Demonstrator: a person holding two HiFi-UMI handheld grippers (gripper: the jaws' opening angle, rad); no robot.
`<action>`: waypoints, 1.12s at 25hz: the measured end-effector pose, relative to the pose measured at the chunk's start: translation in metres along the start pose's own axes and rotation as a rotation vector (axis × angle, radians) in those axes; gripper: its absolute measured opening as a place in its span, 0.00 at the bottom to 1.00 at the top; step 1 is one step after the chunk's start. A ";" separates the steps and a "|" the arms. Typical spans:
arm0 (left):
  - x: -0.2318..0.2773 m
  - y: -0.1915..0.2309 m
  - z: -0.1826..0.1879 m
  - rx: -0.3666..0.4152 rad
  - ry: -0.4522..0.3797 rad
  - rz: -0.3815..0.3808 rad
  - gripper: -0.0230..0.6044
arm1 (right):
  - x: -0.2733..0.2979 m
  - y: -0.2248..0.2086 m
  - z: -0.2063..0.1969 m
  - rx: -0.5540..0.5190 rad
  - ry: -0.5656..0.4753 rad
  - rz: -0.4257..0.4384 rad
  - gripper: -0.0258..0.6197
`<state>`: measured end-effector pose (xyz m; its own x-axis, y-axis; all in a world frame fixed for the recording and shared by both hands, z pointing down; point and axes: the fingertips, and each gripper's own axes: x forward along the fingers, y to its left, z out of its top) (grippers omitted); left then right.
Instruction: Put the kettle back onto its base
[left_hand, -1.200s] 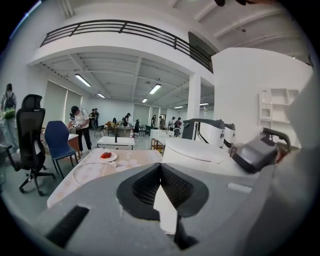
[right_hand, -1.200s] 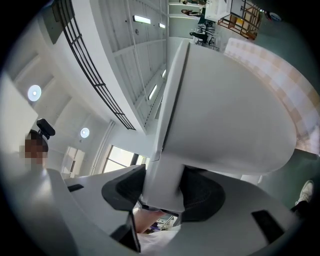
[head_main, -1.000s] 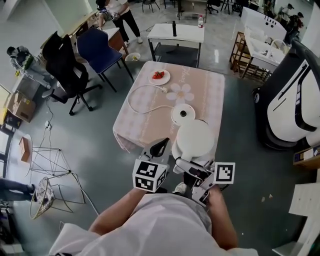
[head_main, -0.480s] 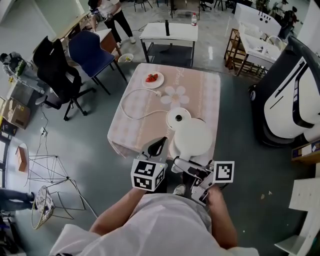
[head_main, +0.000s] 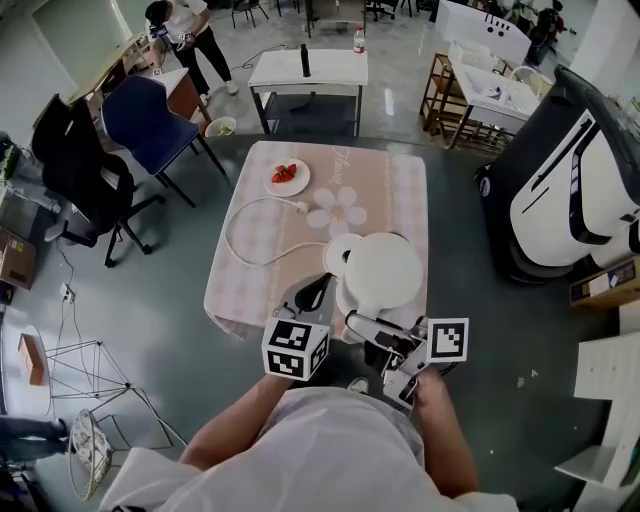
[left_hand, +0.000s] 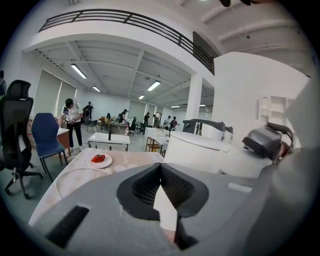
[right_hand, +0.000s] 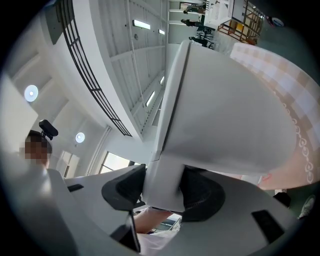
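The white kettle (head_main: 387, 268) hangs above the near right part of the pink-clothed table (head_main: 395, 190), covering most of its round white base (head_main: 336, 250). My right gripper (head_main: 365, 328) is shut on the kettle's handle. In the right gripper view the handle (right_hand: 165, 187) is clamped between the dark pads and the kettle body (right_hand: 225, 110) fills the frame. The left gripper (head_main: 317, 291) floats just left of the kettle, shut and holding nothing. In the left gripper view its jaws (left_hand: 161, 172) meet, and the kettle (left_hand: 200, 150) stands to their right.
A white power cord (head_main: 243, 238) loops from the base across the table's left half. A plate of red food (head_main: 287, 175) sits at the far left. A blue chair (head_main: 150, 120) and a black chair (head_main: 75, 165) stand to the left, a small white table (head_main: 305, 70) lies beyond, and a large white machine (head_main: 560, 170) is on the right.
The kettle has moved away from me and left, from beside the base to mostly over it. Both grippers keep their places in the view and the table has drifted left.
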<state>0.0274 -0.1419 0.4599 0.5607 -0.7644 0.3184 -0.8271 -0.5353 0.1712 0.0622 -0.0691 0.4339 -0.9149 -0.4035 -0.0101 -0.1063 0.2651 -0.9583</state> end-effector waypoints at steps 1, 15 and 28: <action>0.003 0.004 0.002 -0.002 0.000 -0.006 0.05 | 0.004 0.000 0.004 -0.003 -0.005 -0.001 0.33; 0.034 0.060 0.018 -0.035 -0.008 -0.082 0.05 | 0.053 -0.015 0.046 0.007 -0.077 -0.059 0.33; 0.051 0.084 0.020 -0.049 0.006 -0.159 0.05 | 0.078 -0.027 0.071 0.003 -0.151 -0.073 0.33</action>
<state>-0.0120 -0.2333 0.4715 0.6844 -0.6692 0.2895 -0.7291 -0.6310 0.2649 0.0213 -0.1697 0.4387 -0.8360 -0.5484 0.0172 -0.1689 0.2273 -0.9591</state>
